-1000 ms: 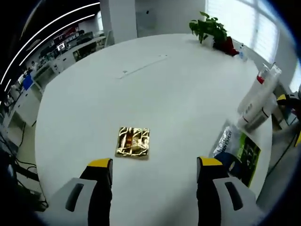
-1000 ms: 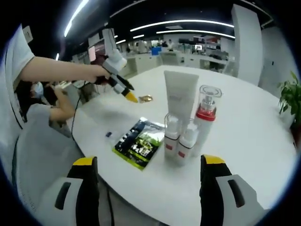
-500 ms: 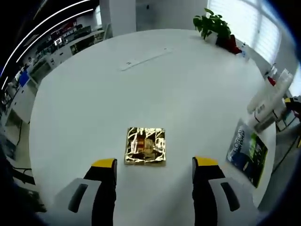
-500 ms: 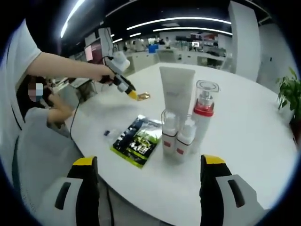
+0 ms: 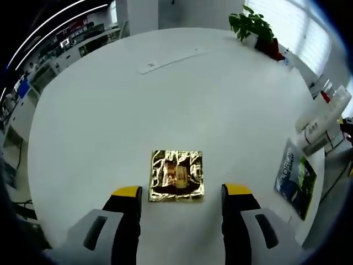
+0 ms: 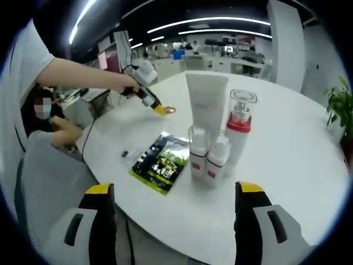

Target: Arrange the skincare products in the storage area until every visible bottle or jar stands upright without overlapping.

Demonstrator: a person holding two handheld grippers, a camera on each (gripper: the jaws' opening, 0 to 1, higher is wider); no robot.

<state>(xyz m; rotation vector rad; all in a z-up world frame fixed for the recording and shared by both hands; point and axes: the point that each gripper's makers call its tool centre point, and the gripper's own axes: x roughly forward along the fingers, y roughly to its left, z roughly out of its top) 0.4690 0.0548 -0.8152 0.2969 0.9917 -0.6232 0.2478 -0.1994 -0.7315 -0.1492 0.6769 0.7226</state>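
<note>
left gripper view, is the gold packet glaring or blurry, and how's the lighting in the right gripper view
Left gripper view: the gold foil packet is sharp, with bright reflections off its crinkles; the white table bulges from fisheye distortion, and the bottles at the right edge are stretched. Right gripper view: ceiling strip lights bend into arcs on a dark ceiling, and the white tube and bottles are evenly lit and in focus.

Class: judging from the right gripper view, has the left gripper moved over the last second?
Yes. The left gripper has moved toward the gold packet, measured against the tall tube.
</note>
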